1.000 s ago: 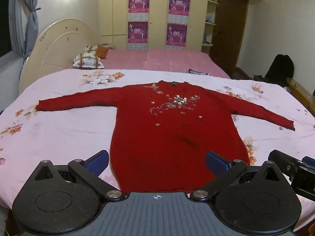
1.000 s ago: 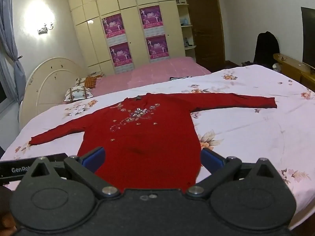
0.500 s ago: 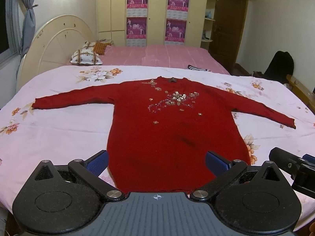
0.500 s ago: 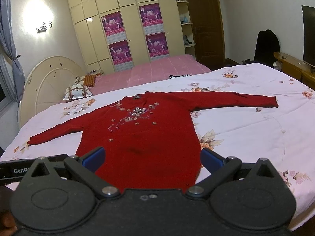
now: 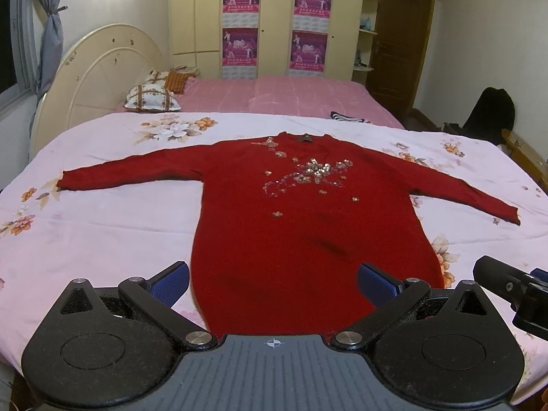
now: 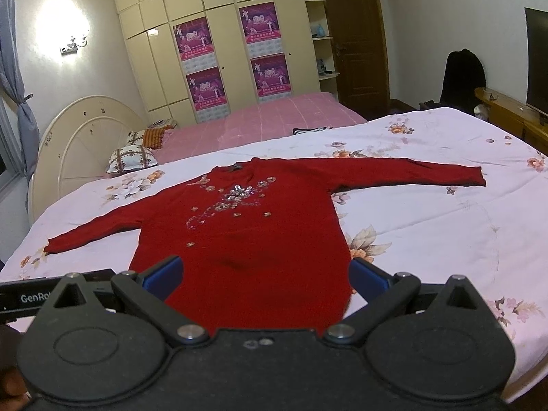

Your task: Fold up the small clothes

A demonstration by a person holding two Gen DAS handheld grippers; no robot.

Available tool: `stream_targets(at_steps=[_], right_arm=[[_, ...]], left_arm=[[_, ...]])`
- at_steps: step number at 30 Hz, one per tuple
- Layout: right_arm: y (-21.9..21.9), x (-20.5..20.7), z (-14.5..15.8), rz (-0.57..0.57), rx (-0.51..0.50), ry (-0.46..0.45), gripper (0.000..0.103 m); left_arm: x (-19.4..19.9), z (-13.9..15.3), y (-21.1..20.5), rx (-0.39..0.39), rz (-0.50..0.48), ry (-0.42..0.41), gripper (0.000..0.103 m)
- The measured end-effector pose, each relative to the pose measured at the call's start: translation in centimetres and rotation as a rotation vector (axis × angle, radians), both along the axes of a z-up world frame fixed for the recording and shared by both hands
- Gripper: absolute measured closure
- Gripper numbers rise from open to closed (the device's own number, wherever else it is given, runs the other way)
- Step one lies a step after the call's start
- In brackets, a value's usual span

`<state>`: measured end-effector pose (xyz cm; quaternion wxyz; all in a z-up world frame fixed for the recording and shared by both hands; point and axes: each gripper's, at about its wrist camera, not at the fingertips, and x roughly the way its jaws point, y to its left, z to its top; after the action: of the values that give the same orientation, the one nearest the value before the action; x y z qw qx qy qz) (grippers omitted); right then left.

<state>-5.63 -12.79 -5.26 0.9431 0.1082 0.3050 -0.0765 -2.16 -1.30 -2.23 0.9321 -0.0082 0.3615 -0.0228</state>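
Note:
A red long-sleeved sweater (image 5: pixel 301 212) with a sequin flower pattern lies flat, front up, on a floral bedsheet (image 5: pixel 102 226), both sleeves spread out to the sides. It also shows in the right wrist view (image 6: pixel 246 233). My left gripper (image 5: pixel 274 282) is open and empty, held above the hem at the near edge of the bed. My right gripper (image 6: pixel 265 274) is open and empty, also above the hem, to the right of the left one. Its finger shows at the right edge of the left wrist view (image 5: pixel 503 281).
A second bed with a pink cover (image 5: pixel 274 94) and pillows (image 5: pixel 150 97) stands behind. A round cream headboard (image 5: pixel 99 72) is at the left, a wardrobe (image 5: pixel 274 24) at the back, a dark bag (image 5: pixel 489 113) and wooden furniture (image 6: pixel 510 113) at the right.
Both grippers have risen and drawn slightly nearer over the bed, so the sweater sits a little lower in both views. The sweater has not moved.

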Motion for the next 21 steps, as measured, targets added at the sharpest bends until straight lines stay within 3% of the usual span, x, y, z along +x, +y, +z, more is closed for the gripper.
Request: stream_targets(at_steps=[21], right_arm=[[0.04,0.55,-0.03,0.001,0.005,0.009,0.001]], left_arm=[[0.7,-0.39,0.93,0.003,0.005,0.004,0.0]])
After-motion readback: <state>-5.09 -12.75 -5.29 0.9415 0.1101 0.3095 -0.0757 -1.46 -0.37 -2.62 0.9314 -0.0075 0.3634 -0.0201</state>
